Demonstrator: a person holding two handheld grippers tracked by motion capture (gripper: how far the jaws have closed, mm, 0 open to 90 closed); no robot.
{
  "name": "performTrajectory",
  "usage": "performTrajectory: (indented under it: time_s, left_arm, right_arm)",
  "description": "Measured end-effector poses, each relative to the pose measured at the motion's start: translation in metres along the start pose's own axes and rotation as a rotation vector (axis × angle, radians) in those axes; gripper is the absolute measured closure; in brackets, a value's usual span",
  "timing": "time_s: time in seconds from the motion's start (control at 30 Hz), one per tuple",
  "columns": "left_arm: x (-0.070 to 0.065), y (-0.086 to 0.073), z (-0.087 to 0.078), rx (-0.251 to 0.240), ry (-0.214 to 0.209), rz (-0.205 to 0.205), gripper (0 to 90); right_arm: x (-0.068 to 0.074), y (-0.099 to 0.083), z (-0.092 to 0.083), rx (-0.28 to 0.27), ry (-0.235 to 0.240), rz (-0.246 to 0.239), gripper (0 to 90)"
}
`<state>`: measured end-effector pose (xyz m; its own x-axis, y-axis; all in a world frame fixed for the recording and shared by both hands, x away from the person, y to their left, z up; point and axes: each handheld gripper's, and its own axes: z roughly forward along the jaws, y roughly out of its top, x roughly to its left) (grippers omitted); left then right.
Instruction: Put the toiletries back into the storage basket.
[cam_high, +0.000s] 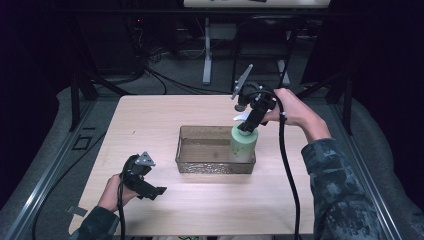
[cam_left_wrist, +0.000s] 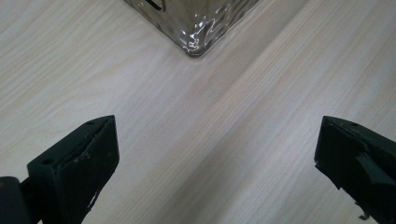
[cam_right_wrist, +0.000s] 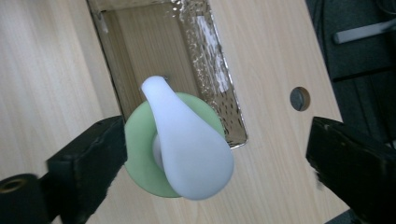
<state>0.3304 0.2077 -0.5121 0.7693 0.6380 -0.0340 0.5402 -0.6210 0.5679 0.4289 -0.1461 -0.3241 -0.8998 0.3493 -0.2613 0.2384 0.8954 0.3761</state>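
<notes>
Bottle (cam_high: 243, 142) stands upright in the tray's (cam_high: 216, 168) right end, right gripper (cam_right_wrist: 215, 154) spread around its pump, not pinching. Lifting crookedly could topple it. Left gripper (cam_left_wrist: 217, 161) gapes, empty, near the tray's corner.

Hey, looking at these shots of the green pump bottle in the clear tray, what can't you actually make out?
- Green bottle: in the high view the right gripper covers its top; in the right gripper view the white pump head hides its body.
- Tray: cut off by the top edge of the left gripper view, only a corner visible.
- Room beyond the table: too dark to read in the high view.
</notes>
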Motion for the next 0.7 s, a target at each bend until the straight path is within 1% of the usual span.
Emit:
performTrajectory:
  time_s: [0.03, 0.2, 0.27, 0.3, 0.33, 0.4, 0.47, 0.5, 0.53, 0.6, 0.63, 0.67, 0.7]
  left_arm:
    - [0.000, 0.000, 0.000, 0.000, 0.000, -0.001, 0.0]
    - [0.000, 0.000, 0.000, 0.002, 0.001, -0.001, 0.0]
    - [0.000, 0.000, 0.000, 0.002, 0.002, 0.000, 0.0]
    - [0.000, 0.000, 0.000, 0.003, 0.003, 0.001, 0.0]
    - [0.000, 0.000, 0.000, 0.003, 0.002, -0.001, 0.0]
    - [0.001, 0.000, 0.000, 0.004, 0.004, 0.000, 0.0]
    - [0.001, 0.000, 0.000, 0.003, 0.004, -0.003, 0.0]
    - [0.000, 0.000, 0.000, 0.004, 0.004, -0.002, 0.0]
    - [0.000, 0.000, 0.000, 0.004, 0.003, -0.002, 0.0]
    - [0.000, 0.000, 0.001, 0.004, 0.008, 0.000, 0.0]
    - [0.000, 0.000, 0.001, 0.004, 0.007, 0.000, 0.0]
    - [0.000, 0.000, 0.001, 0.005, 0.008, -0.001, 0.0]
    - [0.000, 0.000, 0.000, 0.005, 0.006, -0.002, 0.0]
  right_arm:
    - [0.001, -0.002, -0.002, -0.007, -0.012, 0.000, 1.9]
    - [0.006, -0.013, -0.009, -0.045, -0.046, 0.027, 0.8]
    - [0.007, -0.020, -0.011, -0.064, -0.057, 0.045, 0.5]
    - [0.007, -0.024, -0.012, -0.074, -0.067, 0.063, 0.4]
    - [0.007, -0.029, -0.013, -0.086, -0.064, 0.081, 0.1]
    - [0.009, -0.040, -0.015, -0.113, -0.076, 0.112, 0.0]
    - [0.010, -0.049, -0.016, -0.125, -0.079, 0.128, 0.0]
    - [0.011, -0.054, -0.016, -0.132, -0.090, 0.132, 0.0]
    - [0.013, -0.060, -0.016, -0.136, -0.086, 0.142, 0.0]
    - [0.015, -0.072, -0.015, -0.144, -0.098, 0.162, 0.0]
    - [0.017, -0.078, -0.014, -0.149, -0.094, 0.171, 0.0]
    - [0.019, -0.084, -0.012, -0.151, -0.103, 0.181, 0.0]
    - [0.021, -0.090, -0.012, -0.163, -0.103, 0.197, 0.0]
